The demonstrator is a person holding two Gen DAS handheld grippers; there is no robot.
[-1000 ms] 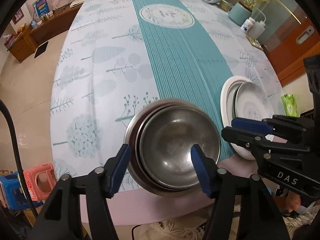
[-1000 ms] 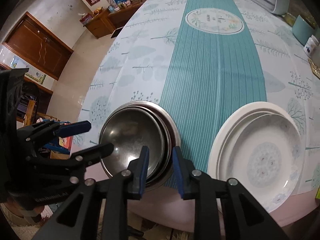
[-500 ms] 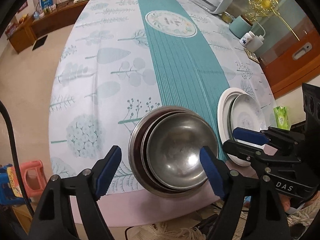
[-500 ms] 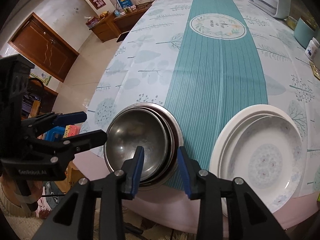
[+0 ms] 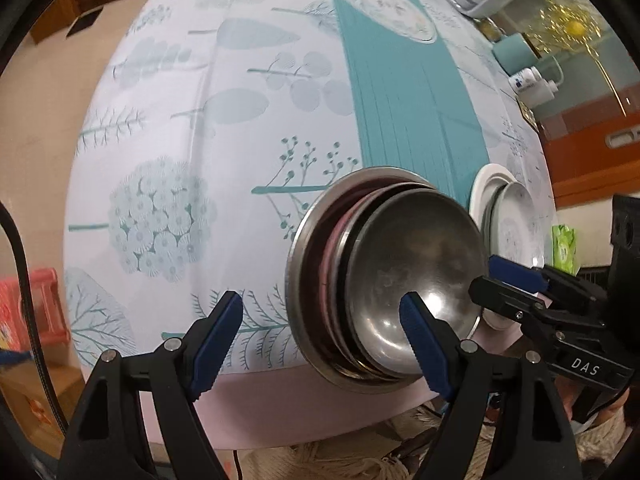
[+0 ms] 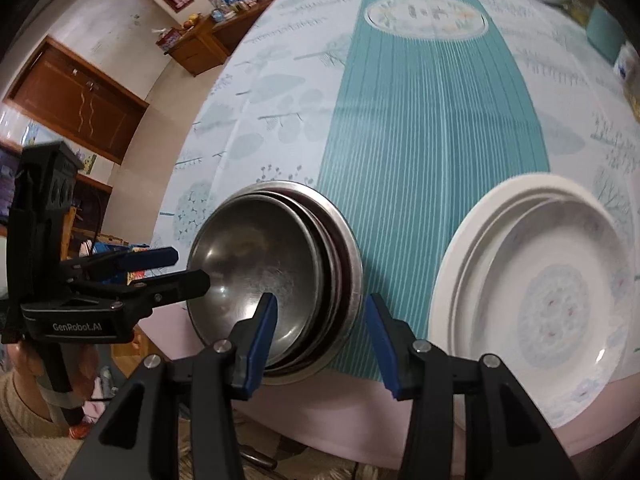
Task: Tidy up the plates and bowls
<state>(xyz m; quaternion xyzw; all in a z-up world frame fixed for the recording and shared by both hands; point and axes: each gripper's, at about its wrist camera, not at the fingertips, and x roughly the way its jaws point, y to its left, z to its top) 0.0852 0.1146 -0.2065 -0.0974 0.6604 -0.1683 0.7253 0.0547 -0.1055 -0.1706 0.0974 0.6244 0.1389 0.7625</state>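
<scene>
**Bowls nested, both grippers letting go**

Bowls (image 5: 400,280) of steel sit nested in one stack near the front edge of the table (image 5: 240,120), on the patterned cloth just left of the teal runner (image 6: 432,128). To their right, just beside the runner's other edge, the white plates (image 6: 552,292) lie stacked as well.

The change is in the grippers. A second ago the left gripper (image 5: 320,320) straddled the stack; now it sits lower and off to the left, one pad in front of the inner bowl and the other over bare cloth. Its jaws stand wide and hold nothing. The right gripper (image 6: 322,332) had its jaws narrow around the near right rim of the stack; they have just been opening and now stand half apart, the rim still between them. Fisheye blur makes contact hard to judge, but the pads seem clear of the metal. I read this as a release: the nesting looks done, and both stacks appear finished.

As for orientation, the bowls stand mouth upward, resting flat on the cloth. The innermost bowl sits off-centre, pushed toward the right side of the larger ones, so its rim is not concentric with theirs. Being round, neither bowls nor plates have a long axis.
</scene>
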